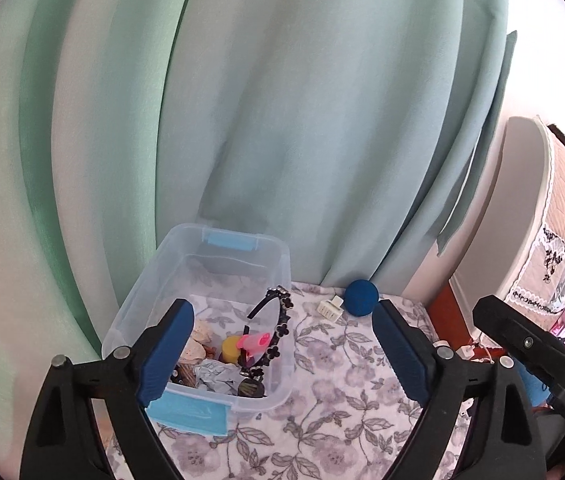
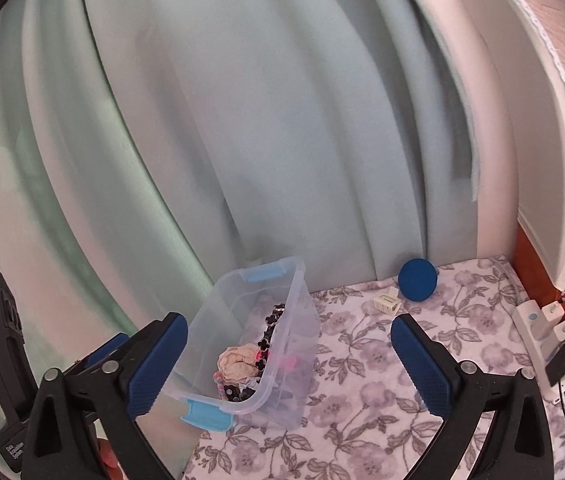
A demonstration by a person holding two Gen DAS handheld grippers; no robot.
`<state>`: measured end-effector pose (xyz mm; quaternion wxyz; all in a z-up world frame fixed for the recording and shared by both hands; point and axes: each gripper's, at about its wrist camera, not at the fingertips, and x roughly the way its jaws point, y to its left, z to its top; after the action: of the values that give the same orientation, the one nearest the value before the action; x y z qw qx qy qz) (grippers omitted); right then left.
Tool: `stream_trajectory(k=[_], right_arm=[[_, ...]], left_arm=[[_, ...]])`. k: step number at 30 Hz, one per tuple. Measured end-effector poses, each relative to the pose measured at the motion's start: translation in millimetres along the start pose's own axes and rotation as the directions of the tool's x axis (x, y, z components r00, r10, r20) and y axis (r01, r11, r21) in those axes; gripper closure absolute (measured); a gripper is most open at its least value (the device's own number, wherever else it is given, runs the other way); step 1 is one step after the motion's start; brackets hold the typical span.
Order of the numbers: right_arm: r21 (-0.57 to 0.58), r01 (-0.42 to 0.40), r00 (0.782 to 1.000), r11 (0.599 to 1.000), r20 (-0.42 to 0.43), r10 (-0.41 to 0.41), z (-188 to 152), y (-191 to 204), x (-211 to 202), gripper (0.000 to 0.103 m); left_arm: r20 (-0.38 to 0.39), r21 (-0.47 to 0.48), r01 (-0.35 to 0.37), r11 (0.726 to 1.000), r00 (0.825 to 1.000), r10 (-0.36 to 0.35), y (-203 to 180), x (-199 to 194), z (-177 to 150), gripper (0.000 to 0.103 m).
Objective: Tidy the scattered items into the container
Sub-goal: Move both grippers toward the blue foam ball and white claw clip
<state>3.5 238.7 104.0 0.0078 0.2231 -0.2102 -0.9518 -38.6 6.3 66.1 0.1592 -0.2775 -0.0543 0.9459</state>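
A clear plastic bin [image 1: 282,264] with blue latches stands on a floral cloth [image 1: 334,412] near the curtain. Inside lie a black flower headband [image 1: 278,320], a yellow and pink item [image 1: 242,346], crumpled cloth and other small things. A blue ball [image 1: 360,297] and a small white clip [image 1: 329,307] lie on the cloth to the bin's right. My left gripper [image 1: 282,344] is open and empty, over the bin's near right side. In the right wrist view the bin [image 2: 302,280], ball [image 2: 417,280] and clip [image 2: 385,301] show again. My right gripper [image 2: 288,356] is open and empty.
A pale green curtain [image 1: 282,120] hangs right behind the cloth. A white power strip [image 2: 534,332] with plugs and cables lies at the right edge. A padded headboard with lace trim [image 2: 530,120] rises at the far right. The other gripper's black body [image 1: 542,352] sits at the right.
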Motion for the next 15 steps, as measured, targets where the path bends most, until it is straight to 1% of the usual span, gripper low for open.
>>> stream_trajectory(k=[4, 9, 15], right_arm=[[0.011, 0.007, 1.000, 1.000, 0.023, -0.007, 3, -12, -13, 0.000], [0.013, 0.022, 0.998, 1.000, 0.057, -0.023, 7, -24, -29, 0.000], [0.021, 0.071, 0.993, 0.997, 0.092, -0.073, 9, -43, -42, 0.000]], left_arm=[[0.012, 0.017, 0.016, 1.000, 1.000, -0.017, -16, -6, 2, 0.012], [0.034, 0.046, 0.053, 0.998, 0.998, -0.055, -38, -11, 4, 0.012], [0.045, 0.078, 0.086, 0.993, 0.995, -0.090, -61, -9, 5, 0.012]])
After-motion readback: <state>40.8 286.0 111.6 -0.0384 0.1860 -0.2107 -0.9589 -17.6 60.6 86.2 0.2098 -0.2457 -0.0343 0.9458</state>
